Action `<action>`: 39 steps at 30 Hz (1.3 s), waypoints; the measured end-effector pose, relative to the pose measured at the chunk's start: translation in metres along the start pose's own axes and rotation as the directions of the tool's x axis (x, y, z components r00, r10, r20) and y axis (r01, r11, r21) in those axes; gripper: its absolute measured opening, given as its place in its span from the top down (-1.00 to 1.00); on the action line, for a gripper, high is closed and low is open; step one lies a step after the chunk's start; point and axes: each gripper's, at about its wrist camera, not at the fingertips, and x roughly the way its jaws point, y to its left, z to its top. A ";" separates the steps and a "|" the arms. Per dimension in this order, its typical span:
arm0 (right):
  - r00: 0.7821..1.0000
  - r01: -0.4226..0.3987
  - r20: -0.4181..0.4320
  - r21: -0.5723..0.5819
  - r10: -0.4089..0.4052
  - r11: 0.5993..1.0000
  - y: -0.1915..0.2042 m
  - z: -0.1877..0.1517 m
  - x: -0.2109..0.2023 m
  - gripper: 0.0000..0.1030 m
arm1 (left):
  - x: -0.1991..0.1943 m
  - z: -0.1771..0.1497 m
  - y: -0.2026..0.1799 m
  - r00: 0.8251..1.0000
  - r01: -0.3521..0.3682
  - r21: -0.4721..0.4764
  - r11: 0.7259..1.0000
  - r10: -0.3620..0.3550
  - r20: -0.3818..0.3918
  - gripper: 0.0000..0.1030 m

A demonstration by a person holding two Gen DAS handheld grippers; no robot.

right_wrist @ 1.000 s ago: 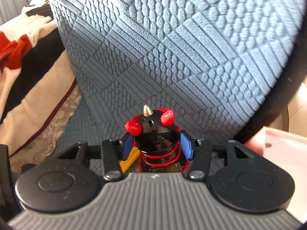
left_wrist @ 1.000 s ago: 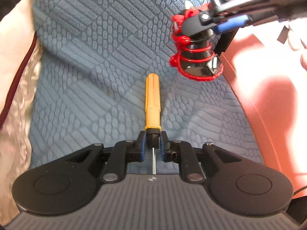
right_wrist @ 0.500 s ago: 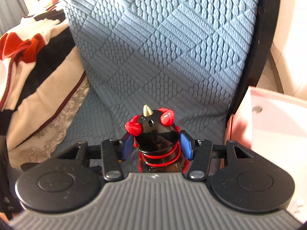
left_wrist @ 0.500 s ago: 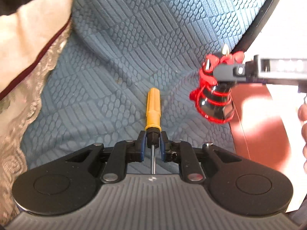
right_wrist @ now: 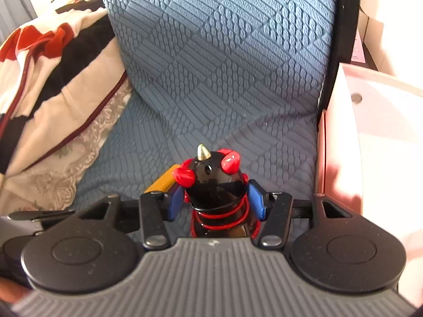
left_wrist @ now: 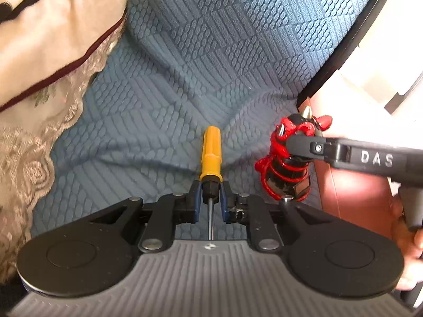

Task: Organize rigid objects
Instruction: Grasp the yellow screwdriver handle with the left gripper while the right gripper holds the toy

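My left gripper (left_wrist: 210, 198) is shut on a screwdriver with a yellow handle (left_wrist: 210, 154), gripping its black collar above the blue textured seat cushion (left_wrist: 158, 121); the handle points away from me. My right gripper (right_wrist: 216, 198) is shut on a black toy figure with red coils and a gold spike (right_wrist: 215, 182). In the left wrist view the toy (left_wrist: 288, 163) hangs in the right gripper just right of the screwdriver. The yellow handle (right_wrist: 162, 181) shows left of the toy in the right wrist view.
A pink box (right_wrist: 370, 137) stands right of the seat; it also shows in the left wrist view (left_wrist: 357, 190). Cream, black and red cloth with a lace edge (right_wrist: 53, 100) lies on the left. The blue backrest (right_wrist: 224, 39) rises behind.
Both grippers have pulled back from the seat, still holding their objects. The right gripper with the toy has dropped lower and closer beside the left gripper.
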 end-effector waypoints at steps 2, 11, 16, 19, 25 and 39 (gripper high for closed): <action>1.000 0.006 -0.003 -0.006 -0.006 1.000 0.001 -0.008 0.001 -0.07 | 0.001 -0.002 0.000 1.000 -0.007 -0.002 1.000 0.007 -0.013 0.65; 1.000 0.029 0.011 -0.018 -0.029 0.999 0.004 -0.025 0.001 -0.07 | 0.010 -0.003 0.000 0.998 -0.033 0.003 0.999 0.033 -0.062 0.65; 0.999 0.035 0.008 -0.016 -0.034 0.999 0.005 -0.030 0.002 -0.10 | 0.019 -0.003 -0.002 0.995 -0.054 0.022 0.998 0.056 -0.084 0.65; 1.000 0.028 -0.013 0.006 -0.028 1.000 0.003 -0.033 0.007 -0.16 | 0.022 -0.003 -0.004 0.994 -0.059 0.033 0.998 0.062 -0.092 0.65; 0.998 0.046 -0.049 -0.002 -0.046 0.999 0.007 -0.037 0.018 -0.11 | 0.023 -0.003 -0.004 0.994 -0.059 0.027 0.998 0.062 -0.092 0.65; 0.995 0.104 0.012 -0.073 -0.103 0.992 0.017 -0.038 0.017 -0.10 | 0.017 0.006 -0.002 0.999 -0.047 -0.011 0.999 0.047 -0.023 0.53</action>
